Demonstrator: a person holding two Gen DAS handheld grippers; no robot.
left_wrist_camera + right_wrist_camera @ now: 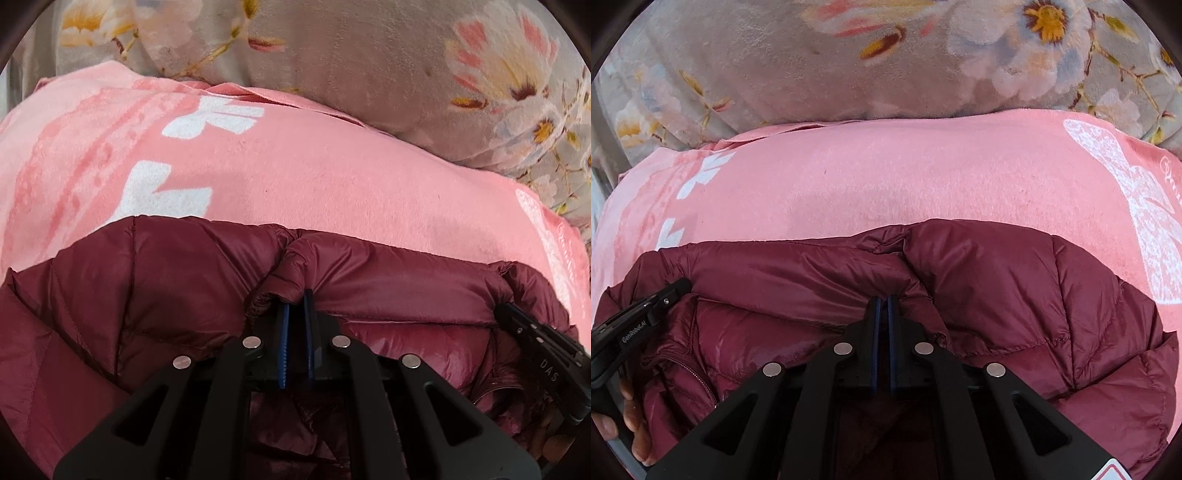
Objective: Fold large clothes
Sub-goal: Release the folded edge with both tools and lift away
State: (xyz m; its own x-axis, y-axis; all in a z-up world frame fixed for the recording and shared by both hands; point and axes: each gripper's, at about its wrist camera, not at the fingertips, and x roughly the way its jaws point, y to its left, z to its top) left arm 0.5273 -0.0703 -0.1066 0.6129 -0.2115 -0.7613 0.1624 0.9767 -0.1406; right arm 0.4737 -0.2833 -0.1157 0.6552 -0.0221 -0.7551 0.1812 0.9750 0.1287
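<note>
A maroon puffer jacket (pixel 155 280) lies on a pink blanket (pixel 332 173); it also shows in the right wrist view (pixel 1015 280). My left gripper (pixel 295 299) is shut on a fold of the jacket's top edge. My right gripper (pixel 882 300) is shut on another fold of the same edge, to the right of the left one. The right gripper's body shows at the right of the left wrist view (pixel 543 343). The left gripper's body shows at the left of the right wrist view (pixel 639 317), held by a hand (pixel 631 417). The jacket's zipper (pixel 698 376) lies near it.
The pink blanket (pixel 923 173) has white prints and covers the surface beyond the jacket. Behind it lies a grey floral cushion or duvet (pixel 369 55), also in the right wrist view (pixel 812 62).
</note>
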